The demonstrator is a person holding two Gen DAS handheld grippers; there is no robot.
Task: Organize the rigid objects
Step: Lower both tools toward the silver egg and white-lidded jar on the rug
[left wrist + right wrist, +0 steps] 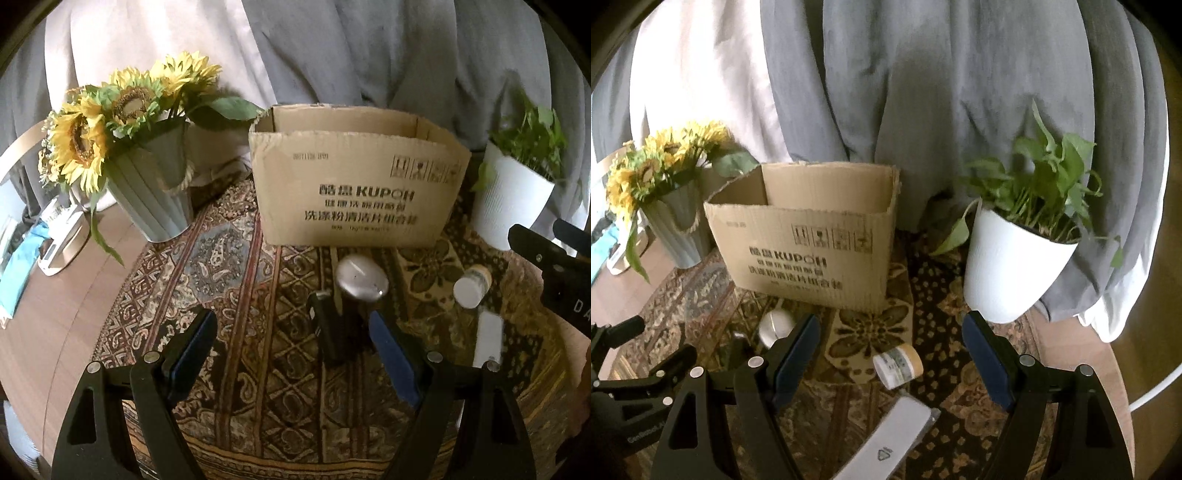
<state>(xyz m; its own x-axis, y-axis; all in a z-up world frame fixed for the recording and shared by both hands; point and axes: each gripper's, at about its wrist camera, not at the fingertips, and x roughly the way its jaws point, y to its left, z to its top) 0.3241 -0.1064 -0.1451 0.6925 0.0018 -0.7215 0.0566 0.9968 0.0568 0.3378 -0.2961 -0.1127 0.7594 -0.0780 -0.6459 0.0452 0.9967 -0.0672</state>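
An open cardboard box [358,184] stands at the back of a patterned cloth [236,280]. In front of it lie a dark object with a silver oval top [360,280], a slim black object [327,328] beside it, a small white bottle [471,290] on its side and a flat white remote-like bar [489,339]. My left gripper [291,325] is open; the dark objects lie in its gap, close to the right finger. My right gripper [892,325] is open above the small bottle [897,365] and the white bar [886,443], holding nothing.
Sunflowers in a pale green vase [155,199] stand left of the box, and a white pot with a green plant [1012,266] stands to its right. Grey and white curtains hang behind. Small items sit on the bare wooden table [55,314] at far left.
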